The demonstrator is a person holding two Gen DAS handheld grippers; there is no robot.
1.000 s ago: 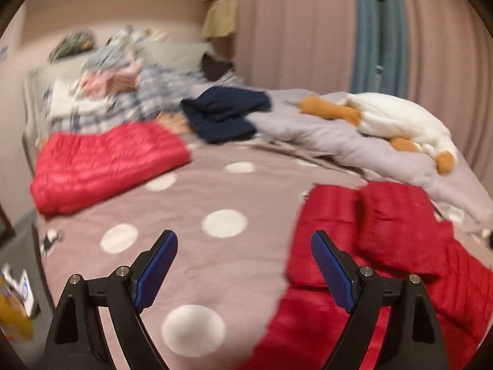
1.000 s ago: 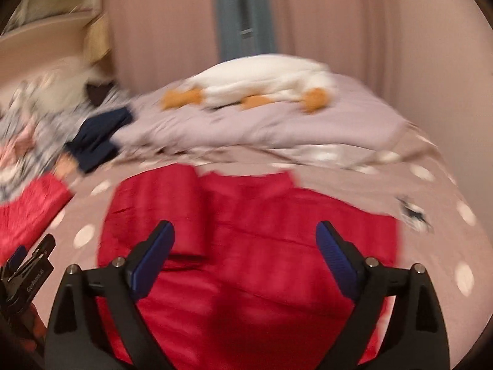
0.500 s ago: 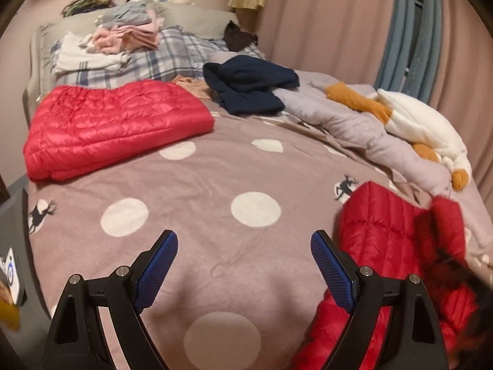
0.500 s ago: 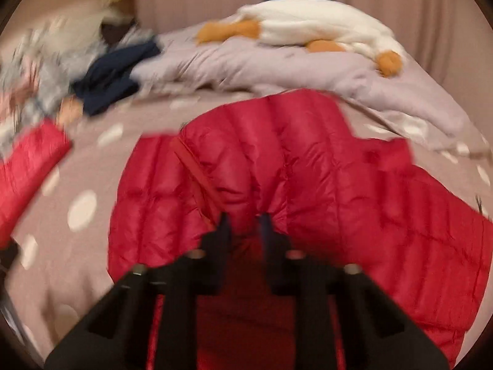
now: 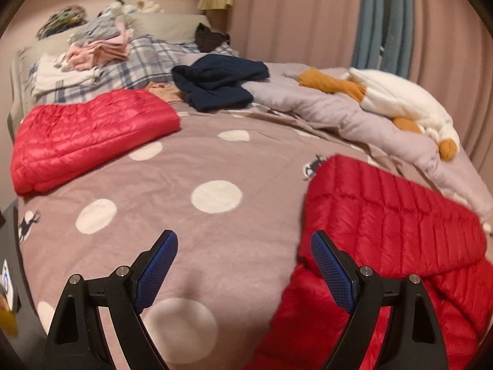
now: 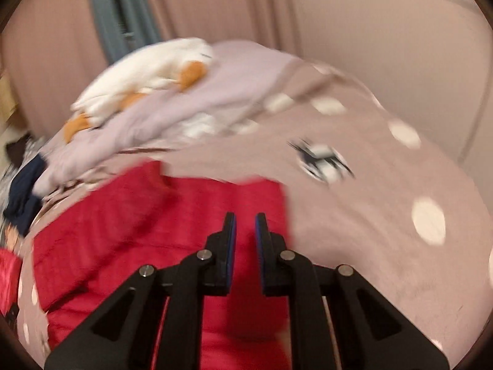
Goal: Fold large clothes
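Observation:
A red quilted down jacket (image 5: 391, 234) lies on the polka-dot bedspread (image 5: 191, 166) at the right, with one part folded over itself. It also shows in the blurred right wrist view (image 6: 160, 231). My left gripper (image 5: 243, 265) is open and empty, just left of the jacket's edge. My right gripper (image 6: 245, 240) hovers over the jacket with its jaws nearly closed and a narrow gap between them; I cannot see fabric between the pads. A second red down jacket (image 5: 86, 135) lies folded at the far left.
A navy garment (image 5: 218, 80), a plaid blanket (image 5: 138, 67) with a clothes pile (image 5: 98, 46), a lilac duvet (image 5: 339, 114) and a white goose plush (image 5: 400, 101) lie at the back. Curtains (image 5: 308, 15) hang behind. The bed's left edge drops to the floor.
The right gripper went from wide open to nearly closed and swung right over the jacket. A part of the jacket now lies folded over. The left gripper stayed open and shifted slightly.

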